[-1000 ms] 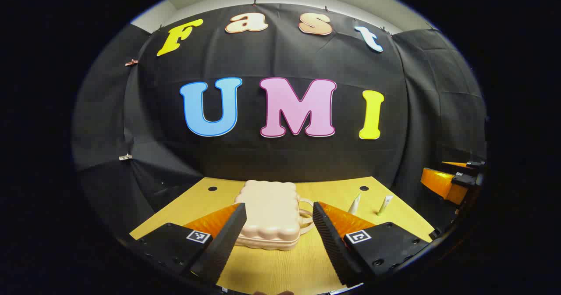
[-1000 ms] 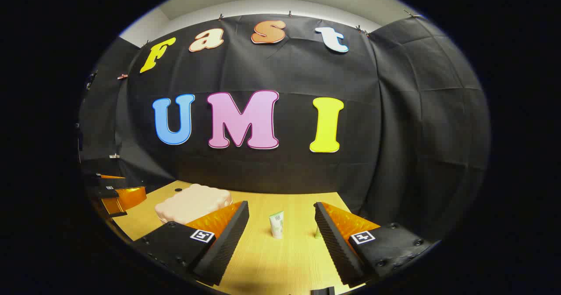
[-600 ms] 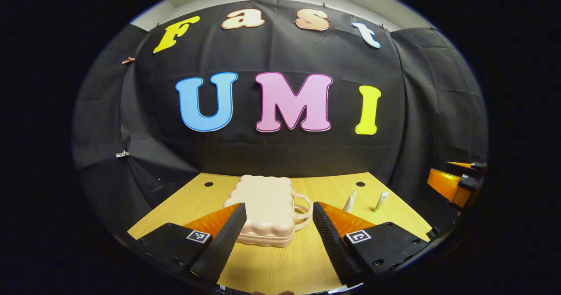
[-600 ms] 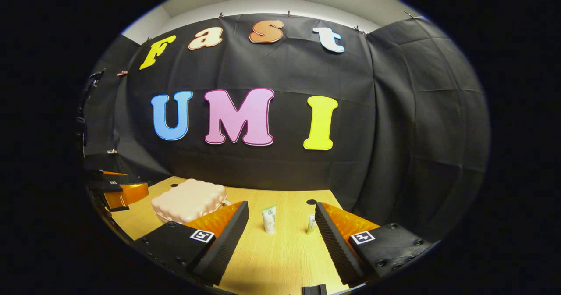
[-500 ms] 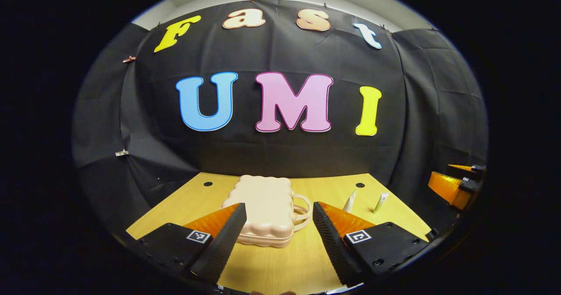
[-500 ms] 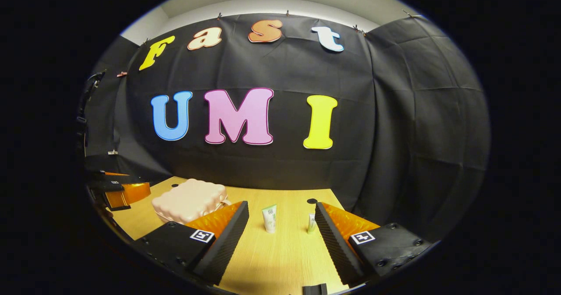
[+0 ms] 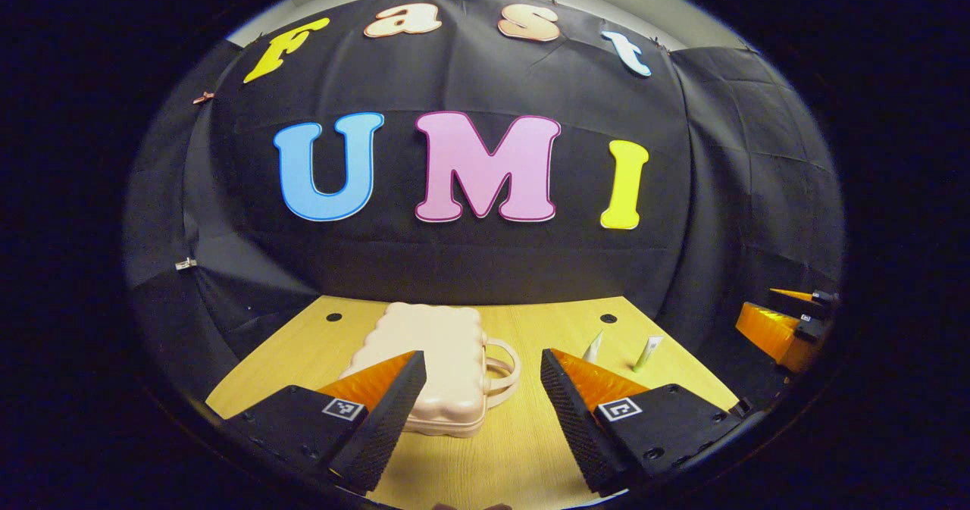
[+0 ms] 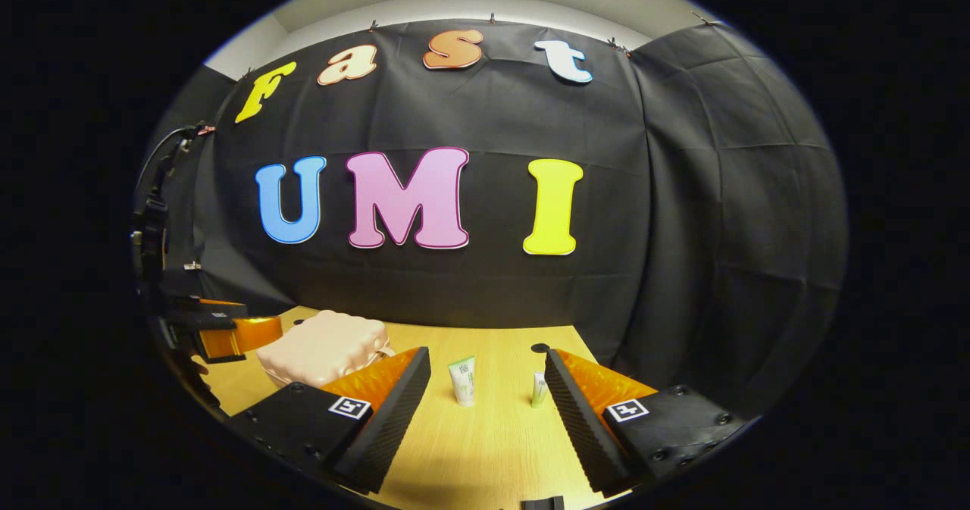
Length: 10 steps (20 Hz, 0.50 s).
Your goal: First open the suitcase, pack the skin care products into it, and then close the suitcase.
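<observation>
Two tubes (image 8: 462,380) upright at 12 o'clock | suitcase (image 7: 432,366) closed, nothing packed | left hand-held gripper (image 7: 481,411), right hand-held gripper (image 8: 485,411) both released

I'm seeing the left gripper view looking low across the wooden table (image 7: 530,449), facing the closed suitcase (image 7: 432,366) just ahead of its fingers. The right gripper view is facing two tubes (image 8: 462,381), probably slightly farther off. Both are sharing the suitcase (image 8: 318,347) and tubes (image 7: 648,352).
</observation>
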Motion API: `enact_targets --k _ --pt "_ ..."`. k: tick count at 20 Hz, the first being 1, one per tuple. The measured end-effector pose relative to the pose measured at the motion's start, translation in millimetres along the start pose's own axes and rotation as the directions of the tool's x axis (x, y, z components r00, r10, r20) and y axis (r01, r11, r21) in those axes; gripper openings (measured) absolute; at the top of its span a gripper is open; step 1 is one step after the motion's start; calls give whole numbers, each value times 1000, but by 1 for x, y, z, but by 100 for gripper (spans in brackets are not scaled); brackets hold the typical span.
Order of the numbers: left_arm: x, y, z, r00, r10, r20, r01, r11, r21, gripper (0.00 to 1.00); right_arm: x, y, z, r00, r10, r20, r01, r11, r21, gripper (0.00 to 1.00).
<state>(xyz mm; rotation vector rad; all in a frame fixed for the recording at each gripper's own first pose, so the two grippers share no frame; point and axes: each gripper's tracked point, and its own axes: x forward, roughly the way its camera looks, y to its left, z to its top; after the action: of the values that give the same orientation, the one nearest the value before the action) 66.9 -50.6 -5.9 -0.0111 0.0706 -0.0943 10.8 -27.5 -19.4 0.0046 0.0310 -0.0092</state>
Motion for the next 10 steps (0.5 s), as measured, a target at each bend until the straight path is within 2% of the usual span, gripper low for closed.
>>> enact_targets --k 4,7,10 --pt "66 -33 -10 998 -52 -48 51 999 -11 96 16 -13 -16 1000 4 4 -4 996 -91 96" --pt "129 -50 -50 986 -62 -153 62 998 -5 96 27 -18 -36 999 23 -28 -26 995 -100 96" --pt "175 -58 -94 965 -51 -256 51 999 -6 96 33 -32 -66 997 -5 -80 -4 994 -114 96"
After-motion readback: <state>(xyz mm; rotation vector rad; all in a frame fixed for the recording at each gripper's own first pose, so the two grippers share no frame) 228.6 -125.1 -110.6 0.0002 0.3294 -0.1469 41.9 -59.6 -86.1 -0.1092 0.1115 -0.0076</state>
